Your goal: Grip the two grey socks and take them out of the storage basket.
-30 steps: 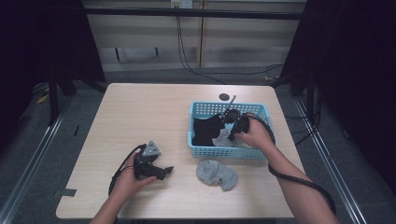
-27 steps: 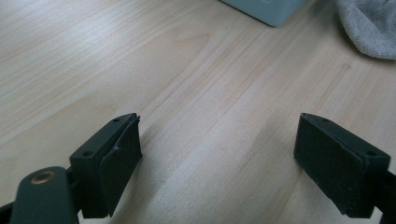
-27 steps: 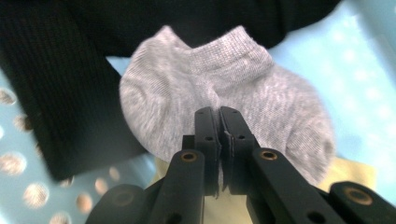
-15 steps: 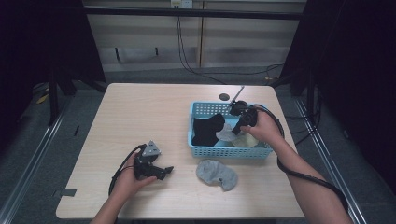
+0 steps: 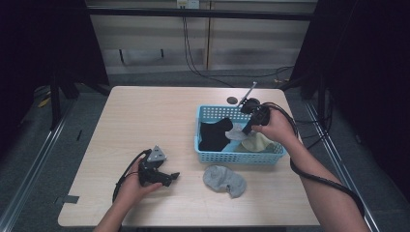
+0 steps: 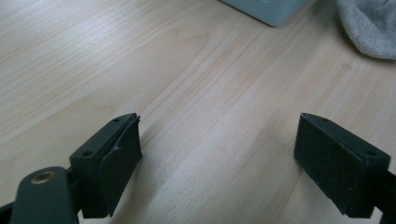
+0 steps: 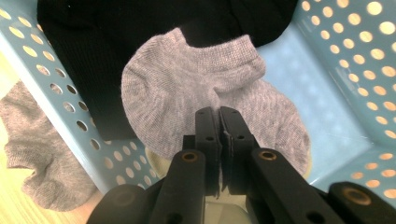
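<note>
Beside blue basket (image 5: 241, 156), loose grey sock (image 5: 224, 179), seemingly unobstructed

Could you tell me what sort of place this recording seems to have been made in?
Probably a lab or studio set up for recording: a lone wooden table ringed by dark curtains, loose cables across the floor, and a blue basket of socks as props.

Knit cloth sock (image 7: 196, 93), perforated, seemingly plastic basket (image 7: 355, 56), matt pale wood-grain table (image 6: 196, 84).

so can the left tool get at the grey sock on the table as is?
Probably yes: the left tool is open and empty, and only bare table lies between it and the grey sock.
</note>
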The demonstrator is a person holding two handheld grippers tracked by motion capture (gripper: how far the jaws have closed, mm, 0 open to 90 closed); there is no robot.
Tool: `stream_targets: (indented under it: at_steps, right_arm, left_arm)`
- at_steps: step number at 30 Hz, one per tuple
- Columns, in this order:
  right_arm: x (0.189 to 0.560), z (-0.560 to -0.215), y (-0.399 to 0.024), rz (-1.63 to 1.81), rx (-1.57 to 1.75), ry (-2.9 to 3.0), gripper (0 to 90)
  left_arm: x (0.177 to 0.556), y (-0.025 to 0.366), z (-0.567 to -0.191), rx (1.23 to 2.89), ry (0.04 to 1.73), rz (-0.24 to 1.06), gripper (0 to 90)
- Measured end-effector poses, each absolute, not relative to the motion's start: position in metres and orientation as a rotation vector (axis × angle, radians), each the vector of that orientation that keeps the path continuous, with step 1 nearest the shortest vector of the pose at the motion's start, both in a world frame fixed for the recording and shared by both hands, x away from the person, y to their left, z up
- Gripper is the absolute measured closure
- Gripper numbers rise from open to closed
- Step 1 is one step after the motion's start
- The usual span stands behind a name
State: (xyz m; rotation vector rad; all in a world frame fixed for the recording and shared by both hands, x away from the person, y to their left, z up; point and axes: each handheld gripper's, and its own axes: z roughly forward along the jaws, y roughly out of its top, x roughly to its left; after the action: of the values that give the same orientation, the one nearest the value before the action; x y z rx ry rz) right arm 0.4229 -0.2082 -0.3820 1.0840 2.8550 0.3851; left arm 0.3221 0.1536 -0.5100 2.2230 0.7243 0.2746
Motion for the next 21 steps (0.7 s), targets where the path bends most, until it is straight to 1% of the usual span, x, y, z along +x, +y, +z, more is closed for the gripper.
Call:
stream_targets:
  at_steps: [16, 21]
  right_arm:
    - [0.426, -0.364, -0.209, 0.378, 1.093, 2.849, 87.1]
    - [0.426, -0.368, -0.208, 0.399, 1.100, 2.836, 86.6]
  left_arm:
    - [0.322, 0.154, -0.510, 2.229, 0.720, 0.278, 14.3]
    - [0.322, 0.154, -0.510, 2.224, 0.721, 0.279, 14.3]
